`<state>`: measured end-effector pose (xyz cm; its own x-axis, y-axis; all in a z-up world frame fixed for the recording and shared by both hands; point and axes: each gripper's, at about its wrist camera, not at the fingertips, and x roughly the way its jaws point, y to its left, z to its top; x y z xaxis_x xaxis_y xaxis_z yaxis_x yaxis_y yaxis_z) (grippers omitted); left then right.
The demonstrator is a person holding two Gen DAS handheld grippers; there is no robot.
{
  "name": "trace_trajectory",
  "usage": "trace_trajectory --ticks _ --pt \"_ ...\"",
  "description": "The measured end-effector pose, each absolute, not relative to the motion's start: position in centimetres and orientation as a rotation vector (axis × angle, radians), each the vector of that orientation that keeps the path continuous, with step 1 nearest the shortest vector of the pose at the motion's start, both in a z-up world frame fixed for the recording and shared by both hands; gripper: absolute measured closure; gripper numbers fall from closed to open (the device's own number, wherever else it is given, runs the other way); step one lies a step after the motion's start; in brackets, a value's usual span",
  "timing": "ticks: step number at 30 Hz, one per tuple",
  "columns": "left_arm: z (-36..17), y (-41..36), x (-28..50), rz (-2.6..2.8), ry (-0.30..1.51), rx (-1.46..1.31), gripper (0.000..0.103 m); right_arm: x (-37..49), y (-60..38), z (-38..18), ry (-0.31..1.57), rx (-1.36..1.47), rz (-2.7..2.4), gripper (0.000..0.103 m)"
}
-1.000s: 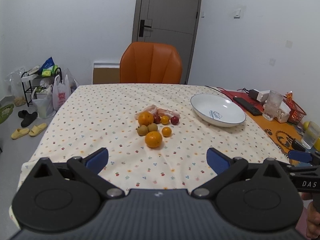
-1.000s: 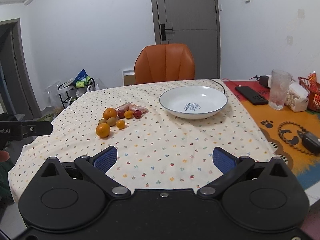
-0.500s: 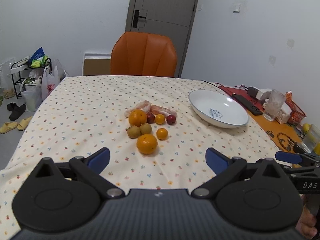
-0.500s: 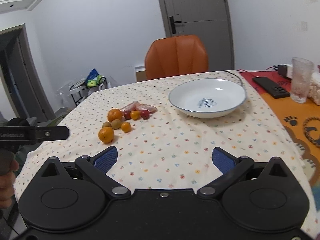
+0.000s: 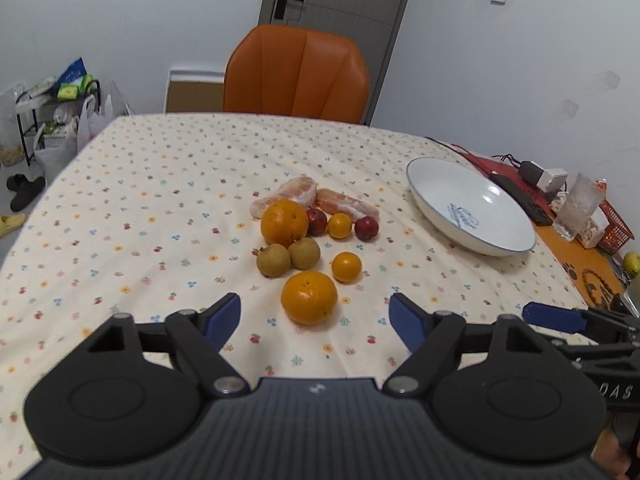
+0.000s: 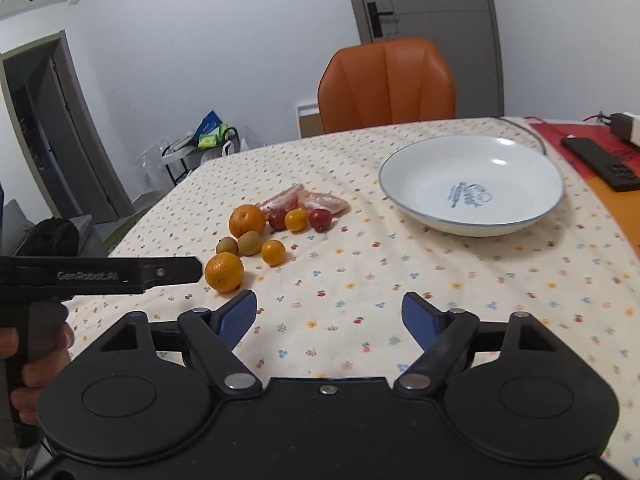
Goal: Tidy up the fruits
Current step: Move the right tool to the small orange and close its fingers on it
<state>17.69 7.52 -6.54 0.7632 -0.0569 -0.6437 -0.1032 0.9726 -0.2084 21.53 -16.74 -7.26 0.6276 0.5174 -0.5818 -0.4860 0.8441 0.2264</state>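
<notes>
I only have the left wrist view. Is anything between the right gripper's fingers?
Observer: No. The right gripper has only tablecloth between its fingers; its jaws are closing.
Operator: Is it aimed at the fruit?
Observer: No. The fruit pile lies to its left, and the plate is ahead to its right.
Operator: And my left gripper, seen side-on?
Observer: The left gripper is closing its jaws too, with nothing between them. Its tip stops just short of the near orange, apparently not touching.

Soft even light, bowed edges, perhaps slight blur
</notes>
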Motion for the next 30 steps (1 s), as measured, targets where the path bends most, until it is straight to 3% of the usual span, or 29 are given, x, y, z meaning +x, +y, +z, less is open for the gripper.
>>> trace_trajectory --ticks 12,16,20,30 --pt "-8.8 7.8 21.4 -0.001 0.779 -0.249 0.043 24.5 -14.8 -8.6 0.716 0.050 0.591 0.032" --pt "-9.5 7.9 22.2 -0.005 0.810 -0.255 0.064 25.2 -14.3 -8.7 0.722 0.047 0.595 0.032" --pt "-9.5 8.3 22.3 -0.005 0.800 -0.271 0.065 25.9 -13.8 -8.9 0.730 0.043 0.611 0.033" --pt "-8.2 10.5 21.5 0.028 0.746 -0.323 0.066 27.9 -11.1 -9.9 0.795 0.023 0.681 0.057"
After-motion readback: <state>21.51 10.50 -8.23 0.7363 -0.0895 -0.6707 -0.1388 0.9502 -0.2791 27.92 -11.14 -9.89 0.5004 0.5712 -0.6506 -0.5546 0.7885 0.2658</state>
